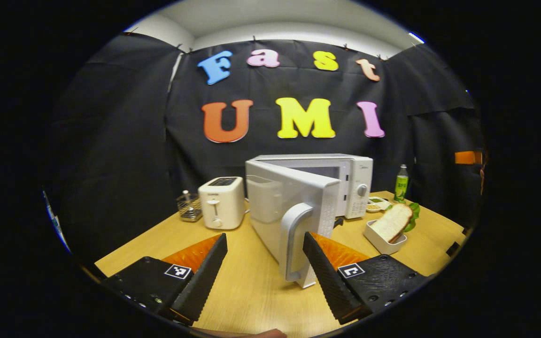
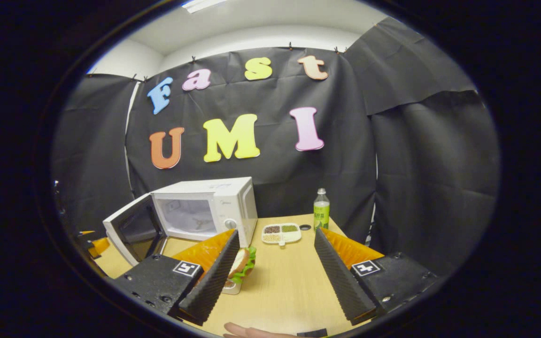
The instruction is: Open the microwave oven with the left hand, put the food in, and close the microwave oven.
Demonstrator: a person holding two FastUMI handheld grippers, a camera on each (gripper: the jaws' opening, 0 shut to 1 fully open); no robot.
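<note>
In the left gripper view, the white box-shaped microwave oven (image 1: pixel 345 180) stands on the light wooden table (image 1: pixel 251 291) ahead of the left gripper (image 1: pixel 265 267), whose fingers are spread apart and grasp nothing. The microwave's white door (image 1: pixel 289 206) is swung open toward the camera, its free edge pointing between the fingers; the curved upright door handle (image 1: pixel 294 244) runs vertically just beside the right-hand finger, though contact cannot be told. The sandwich of white bread and green lettuce in a small white tray (image 1: pixel 392 225) sits beyond the right-hand finger, leaning with its long axis tilted up and away to the right.

In the right gripper view, the right gripper (image 2: pixel 275 277) is likewise released, and the sandwich lies just behind its left-hand finger.
</note>
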